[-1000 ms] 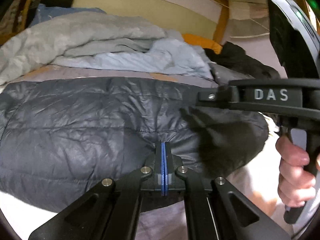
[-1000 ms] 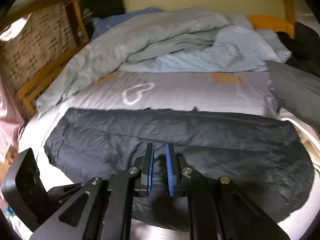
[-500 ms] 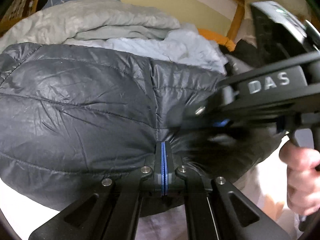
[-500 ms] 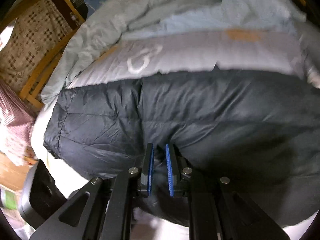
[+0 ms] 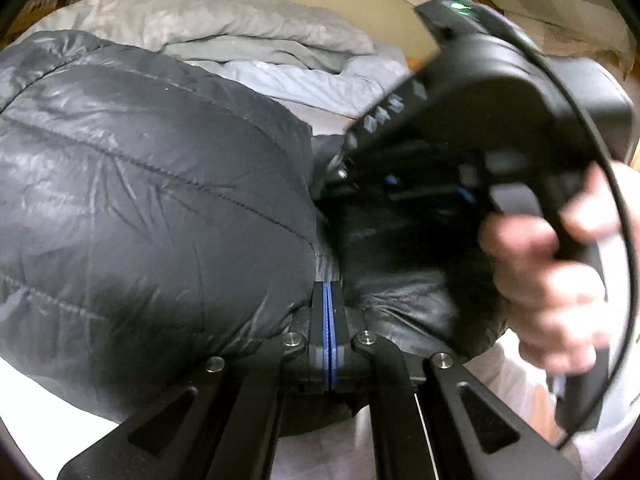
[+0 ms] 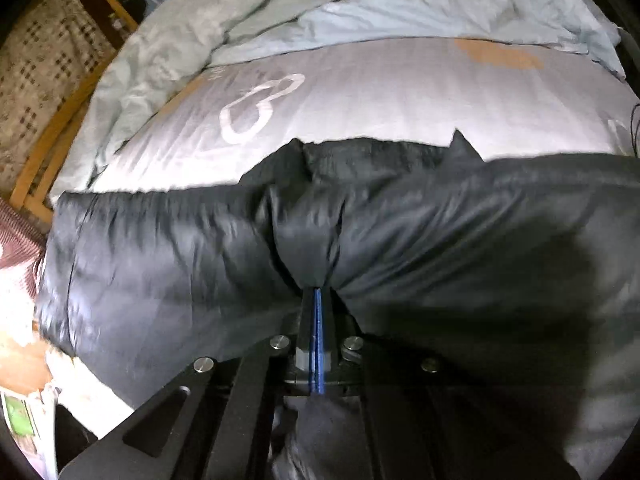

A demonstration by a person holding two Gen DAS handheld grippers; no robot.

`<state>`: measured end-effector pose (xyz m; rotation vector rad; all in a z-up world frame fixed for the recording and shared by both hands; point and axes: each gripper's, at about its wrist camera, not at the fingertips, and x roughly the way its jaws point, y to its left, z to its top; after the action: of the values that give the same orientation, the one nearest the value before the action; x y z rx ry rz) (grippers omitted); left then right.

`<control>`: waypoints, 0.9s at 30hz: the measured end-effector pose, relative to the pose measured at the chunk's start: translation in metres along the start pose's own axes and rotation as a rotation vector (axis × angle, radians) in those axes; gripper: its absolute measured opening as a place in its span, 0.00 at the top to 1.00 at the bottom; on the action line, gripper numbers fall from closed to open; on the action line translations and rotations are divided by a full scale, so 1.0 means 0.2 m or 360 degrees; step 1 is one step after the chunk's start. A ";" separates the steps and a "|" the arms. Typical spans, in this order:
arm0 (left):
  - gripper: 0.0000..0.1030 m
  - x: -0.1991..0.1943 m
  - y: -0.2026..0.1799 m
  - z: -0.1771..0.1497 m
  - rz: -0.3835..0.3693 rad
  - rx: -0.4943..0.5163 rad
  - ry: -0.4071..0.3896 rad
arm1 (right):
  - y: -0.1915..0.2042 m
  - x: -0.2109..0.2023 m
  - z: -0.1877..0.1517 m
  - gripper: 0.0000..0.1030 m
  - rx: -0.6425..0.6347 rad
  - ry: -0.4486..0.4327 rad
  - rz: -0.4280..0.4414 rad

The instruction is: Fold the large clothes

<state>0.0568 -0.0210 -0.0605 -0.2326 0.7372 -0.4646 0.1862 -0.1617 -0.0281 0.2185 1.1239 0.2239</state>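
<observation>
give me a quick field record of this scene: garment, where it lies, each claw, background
garment: dark quilted puffer jacket
surface: grey bed sheet with a white outline print
left claw: shut on the jacket's near edge
right claw: jaws have just been closing, now shut on a bunched fold of the jacket
right hand: gripping its claw's handle
background: rumpled pale blue duvet, wooden bed frame

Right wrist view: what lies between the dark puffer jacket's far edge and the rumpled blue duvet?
In the right wrist view, only bare grey bed sheet lies between the puffer jacket and the duvet, with a white heart print and an orange patch.
</observation>
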 end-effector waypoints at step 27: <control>0.97 0.01 0.04 0.02 -0.0023 -0.0049 0.0018 | -0.09 -0.25 -0.26 1.00 -0.0028 -0.0157 0.0014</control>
<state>0.0642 -0.0147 -0.0624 -0.2645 0.7543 -0.4691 0.1193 -0.1907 -0.0117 0.2166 1.0230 0.2284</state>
